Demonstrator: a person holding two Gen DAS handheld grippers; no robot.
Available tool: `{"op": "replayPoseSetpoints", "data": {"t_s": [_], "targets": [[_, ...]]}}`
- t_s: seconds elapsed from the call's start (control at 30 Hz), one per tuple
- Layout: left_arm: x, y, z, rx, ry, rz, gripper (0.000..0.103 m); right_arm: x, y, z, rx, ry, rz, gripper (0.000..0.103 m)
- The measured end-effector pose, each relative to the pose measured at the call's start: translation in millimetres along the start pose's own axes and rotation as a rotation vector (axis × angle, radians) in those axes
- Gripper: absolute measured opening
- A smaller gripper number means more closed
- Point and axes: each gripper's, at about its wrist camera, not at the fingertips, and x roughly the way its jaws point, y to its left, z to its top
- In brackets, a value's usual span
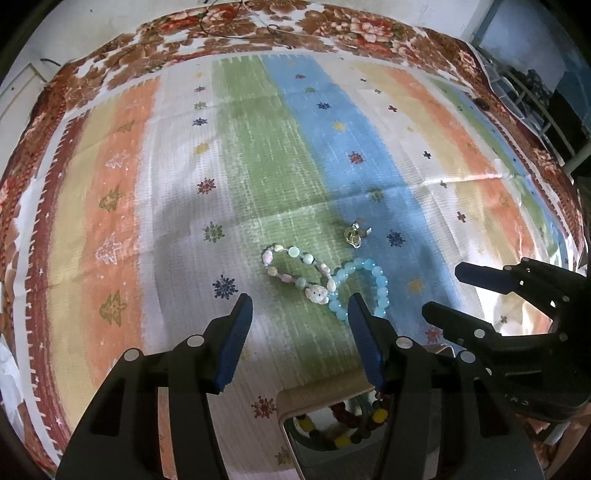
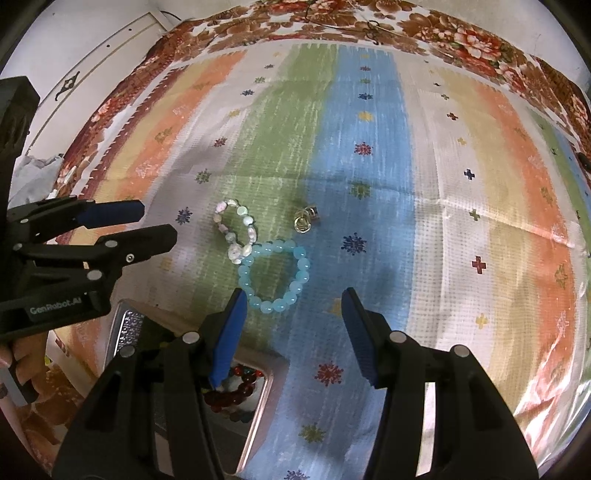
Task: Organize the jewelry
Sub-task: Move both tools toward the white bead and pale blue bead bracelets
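Observation:
A light blue bead bracelet (image 1: pixel 373 286) (image 2: pixel 275 275) lies on the striped cloth, touching a pale shell-and-pearl bracelet (image 1: pixel 295 271) (image 2: pixel 238 230). A small gold ring (image 1: pixel 352 234) (image 2: pixel 304 219) lies just beyond them. A jewelry box (image 1: pixel 291 398) (image 2: pixel 258 413) with several dark red and yellow beads inside sits at the near edge. My left gripper (image 1: pixel 301 308) is open and empty just short of the bracelets; it also shows in the right wrist view (image 2: pixel 155 223). My right gripper (image 2: pixel 293 306) is open and empty, above the near side of the blue bracelet; it shows in the left wrist view (image 1: pixel 443 291).
The striped cloth (image 1: pixel 258 155) (image 2: pixel 369 166) covers a floral bedspread (image 1: pixel 332 26) (image 2: pixel 461 33). A white cabinet (image 2: pixel 92 66) stands at the far left, shelving (image 1: pixel 524 92) at the far right. The cloth beyond the jewelry is bare.

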Motion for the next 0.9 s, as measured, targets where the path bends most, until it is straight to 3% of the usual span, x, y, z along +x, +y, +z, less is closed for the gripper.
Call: {"op": "replayPoseSetpoints", "data": {"t_s": [0.9], "targets": [[59.2, 11.5, 25.8, 0.032, 0.121, 0.026, 0.054, 66.9, -10.8, 25.0, -0.002, 0.146, -0.016, 0.054]]}}
